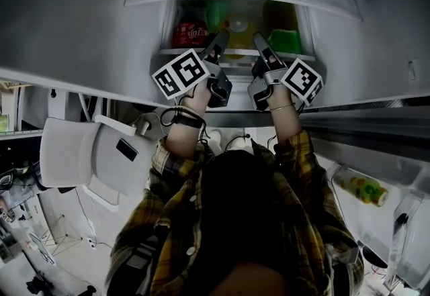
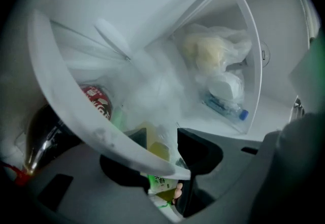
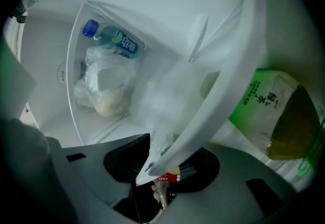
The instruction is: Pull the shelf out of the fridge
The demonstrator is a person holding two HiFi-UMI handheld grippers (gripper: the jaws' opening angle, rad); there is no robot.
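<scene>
Clamped by left gripper point(image 1: 222, 36) and right gripper point(image 1: 259, 38) on the front rim of the shelf point(image 1: 238, 54), side by side near its middle, probably to draw it out level. Not yet drawn from the fridge point(image 1: 101, 19), and laden with a can point(image 1: 190, 34) and a green pack point(image 1: 285, 41); hence, likely, the two-handed hold.

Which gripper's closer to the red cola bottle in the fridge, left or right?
Left. The left gripper is just right of the red cola bottle; the right gripper is farther right, beyond it.
</scene>
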